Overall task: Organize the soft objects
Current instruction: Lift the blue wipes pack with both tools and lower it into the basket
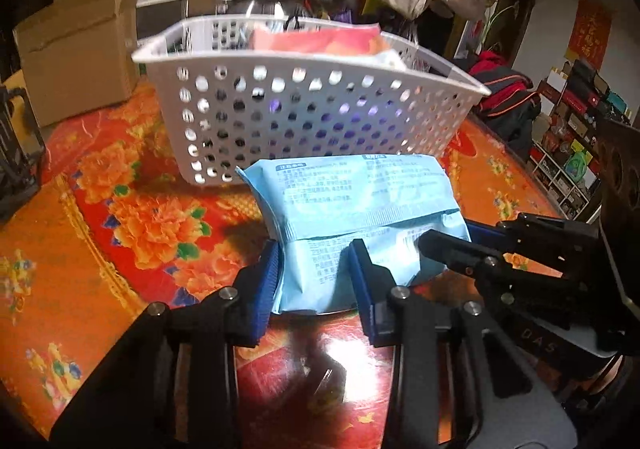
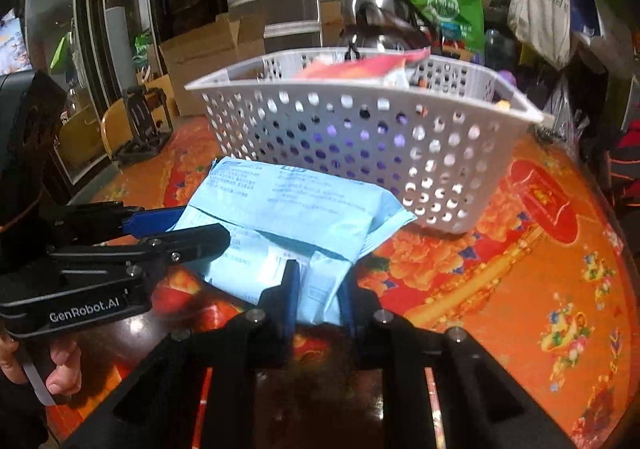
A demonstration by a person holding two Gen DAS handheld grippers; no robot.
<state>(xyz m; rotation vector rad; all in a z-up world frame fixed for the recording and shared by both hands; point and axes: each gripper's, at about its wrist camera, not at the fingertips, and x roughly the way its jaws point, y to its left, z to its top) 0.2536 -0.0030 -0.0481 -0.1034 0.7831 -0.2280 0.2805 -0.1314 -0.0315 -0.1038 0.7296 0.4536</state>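
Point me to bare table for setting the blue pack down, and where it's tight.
Free: floral cloth left of the blue pack, bounded by the cardboard box and basket; also the cloth right of the basket in the right wrist view. Tight: between pack and basket wall; the basket already holds a red packet.

left black two-finger gripper with blue pads: clamped on near edge of light-blue soft plastic pack | right black two-finger gripper with blue pads: clamped on same pack's near edge, just beside left | bare fingers under left handle
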